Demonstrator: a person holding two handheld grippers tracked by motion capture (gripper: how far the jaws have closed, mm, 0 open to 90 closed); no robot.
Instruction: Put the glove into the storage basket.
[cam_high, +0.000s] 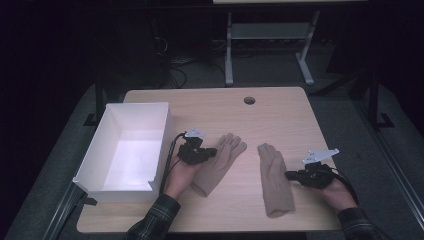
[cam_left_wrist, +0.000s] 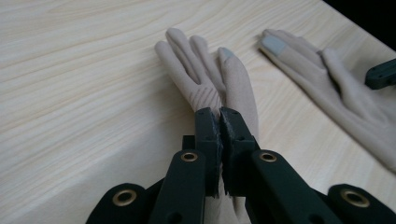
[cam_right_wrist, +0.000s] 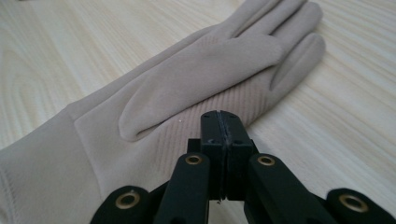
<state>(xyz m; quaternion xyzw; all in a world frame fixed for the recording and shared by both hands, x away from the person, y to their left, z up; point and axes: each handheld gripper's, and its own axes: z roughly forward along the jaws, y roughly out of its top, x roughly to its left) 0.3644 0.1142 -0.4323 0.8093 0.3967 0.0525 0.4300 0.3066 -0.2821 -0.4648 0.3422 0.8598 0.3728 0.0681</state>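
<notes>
Two beige gloves lie flat and apart on the wooden surface (cam_high: 280, 107), right of a white bin (cam_high: 112, 155). The left hand-held gripper (cam_high: 212, 151) has its jaws closed on the left glove (cam_high: 220, 162) at the palm. The right hand-held gripper (cam_high: 290, 175), jaws closed, pinches the edge of the right glove (cam_high: 274, 180).

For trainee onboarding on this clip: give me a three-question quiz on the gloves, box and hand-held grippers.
1. True or false: the white box holds a glove.
2. On which side of the table is the box: A person's left, B person's right, C far edge middle?
3. What does the left hand-held gripper pinch?

Key:
1. False; it looks empty.
2. A.
3. The left beige glove. The right hand-held gripper is shut at the edge of the right beige glove.
</notes>
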